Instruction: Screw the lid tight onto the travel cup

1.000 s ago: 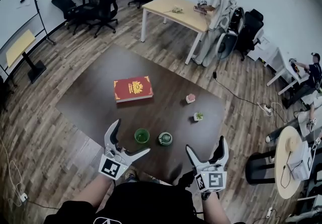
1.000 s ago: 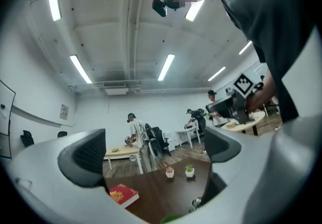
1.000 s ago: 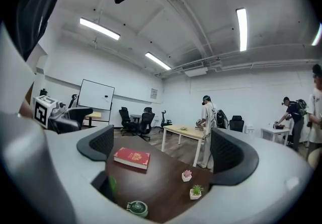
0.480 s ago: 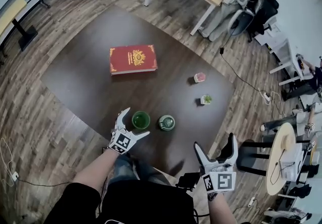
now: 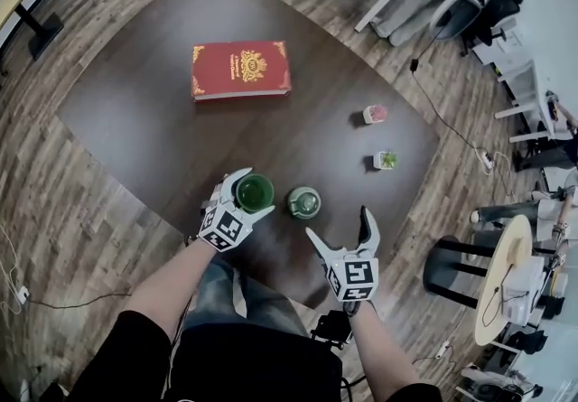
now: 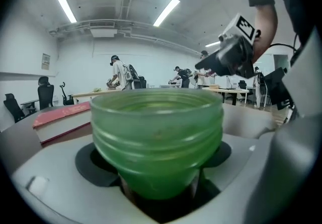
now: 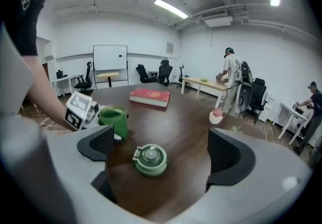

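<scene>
While the left tongs [image 5: 253, 192] clench the open green cup [image 6: 157, 137] on the dark tabletop [image 5: 135, 111], the lid [image 5: 303, 202] lies just right of the cup, with the right tongs [image 5: 337, 221] released farther right. An off-centre squeeze could tip the cup. Compared with a second ago, both tongs sit lower, and the left jaws have just been closing.

Lid [image 5: 304, 202] right of cup [image 5: 255, 192]; book [image 5: 240, 70] behind
</scene>
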